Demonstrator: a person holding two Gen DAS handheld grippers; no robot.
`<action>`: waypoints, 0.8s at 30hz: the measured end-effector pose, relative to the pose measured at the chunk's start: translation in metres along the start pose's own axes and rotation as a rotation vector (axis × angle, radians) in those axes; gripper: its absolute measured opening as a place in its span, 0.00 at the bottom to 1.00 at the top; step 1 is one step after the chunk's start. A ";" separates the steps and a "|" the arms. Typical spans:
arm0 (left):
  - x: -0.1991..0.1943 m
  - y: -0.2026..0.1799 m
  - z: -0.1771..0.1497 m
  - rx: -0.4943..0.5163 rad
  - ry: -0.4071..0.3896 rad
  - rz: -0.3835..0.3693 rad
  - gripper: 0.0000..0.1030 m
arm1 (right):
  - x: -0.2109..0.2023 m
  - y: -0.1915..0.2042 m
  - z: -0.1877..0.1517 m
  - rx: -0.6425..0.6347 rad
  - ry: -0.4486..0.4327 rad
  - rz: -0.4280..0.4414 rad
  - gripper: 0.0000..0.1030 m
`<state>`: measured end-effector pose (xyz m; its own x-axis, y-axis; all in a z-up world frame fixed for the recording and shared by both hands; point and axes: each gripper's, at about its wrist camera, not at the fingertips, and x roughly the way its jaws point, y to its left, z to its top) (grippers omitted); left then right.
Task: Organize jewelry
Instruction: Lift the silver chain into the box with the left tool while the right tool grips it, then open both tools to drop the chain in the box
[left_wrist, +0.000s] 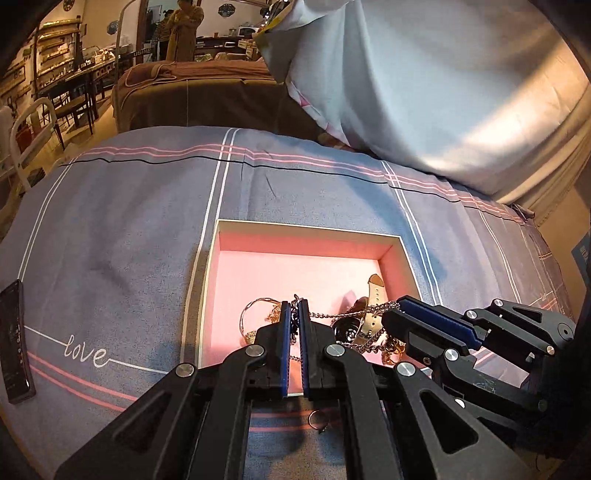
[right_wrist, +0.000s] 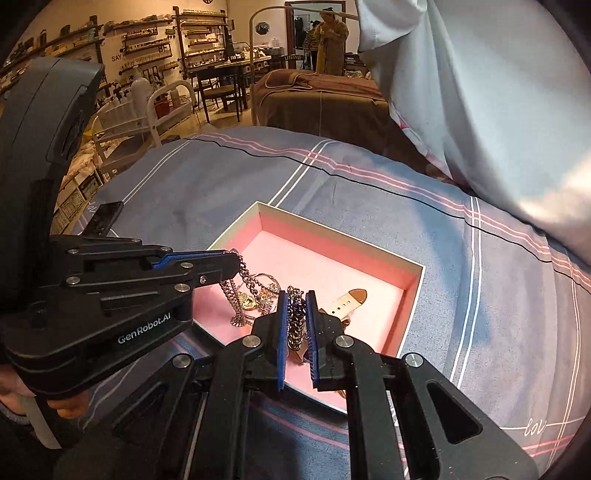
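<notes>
A white box (left_wrist: 306, 227) with a pink inside lies on the grey-blue striped bedspread. A silver chain (left_wrist: 343, 314) stretches above it between both grippers. My left gripper (left_wrist: 294, 306) is shut on one end, and the same gripper (right_wrist: 231, 258) shows at the left of the right wrist view with chain loops hanging from its tip. My right gripper (right_wrist: 296, 295) is shut on the other part of the chain (right_wrist: 295, 321); it enters the left wrist view from the right (left_wrist: 397, 306). In the box lie a watch with a beige strap (left_wrist: 373, 295) (right_wrist: 351, 299) and gold jewelry (left_wrist: 255, 314).
A small ring (left_wrist: 317, 419) lies on the bedspread in front of the box. A black phone-like slab (left_wrist: 14, 339) (right_wrist: 105, 218) rests at the bed's left. White bedding (left_wrist: 443, 92) is heaped behind at the right. People stand far back in the room.
</notes>
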<state>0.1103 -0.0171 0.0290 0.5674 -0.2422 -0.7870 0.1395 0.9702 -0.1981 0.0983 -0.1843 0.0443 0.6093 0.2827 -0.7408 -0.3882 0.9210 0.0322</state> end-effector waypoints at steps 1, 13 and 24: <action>0.003 0.000 0.000 0.001 0.008 0.002 0.04 | 0.002 0.000 -0.001 -0.001 0.010 0.000 0.10; 0.009 0.008 -0.006 -0.025 0.079 0.037 0.82 | 0.008 -0.013 -0.016 -0.012 0.088 -0.132 0.26; -0.019 0.039 -0.068 -0.061 0.071 0.036 0.83 | -0.015 0.010 -0.108 0.021 -0.014 -0.069 0.50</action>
<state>0.0496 0.0252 -0.0040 0.5118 -0.2085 -0.8334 0.0692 0.9770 -0.2019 0.0105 -0.2082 -0.0174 0.6438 0.2219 -0.7323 -0.3305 0.9438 -0.0046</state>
